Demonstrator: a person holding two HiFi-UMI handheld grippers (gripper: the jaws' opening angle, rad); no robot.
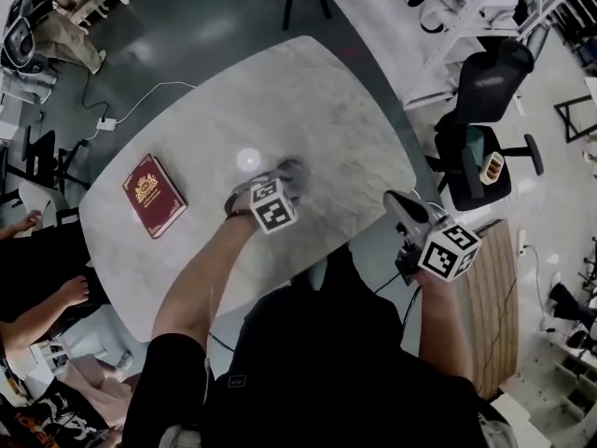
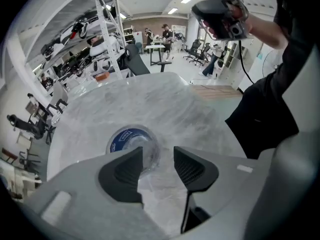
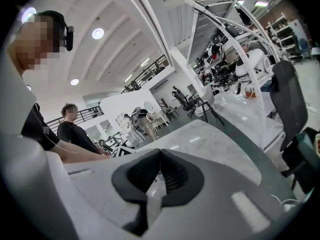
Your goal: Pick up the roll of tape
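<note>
**Left claw spread beside the tape**

Near the left edge of the table (image 1: 326,101) lies a red book (image 1: 153,195). The roll of tape (image 2: 131,140) lies flat close to the table's middle, with a blue label showing inside its ring. Your left gripper (image 2: 158,159) hangs over the table just beside the roll and points down, its jaws spread. One jaw tip overlaps the roll's rim, and only bare tabletop shows between them. Your right gripper (image 3: 160,156) hangs off the table's right edge, its jaws pressed together on nothing.
</note>
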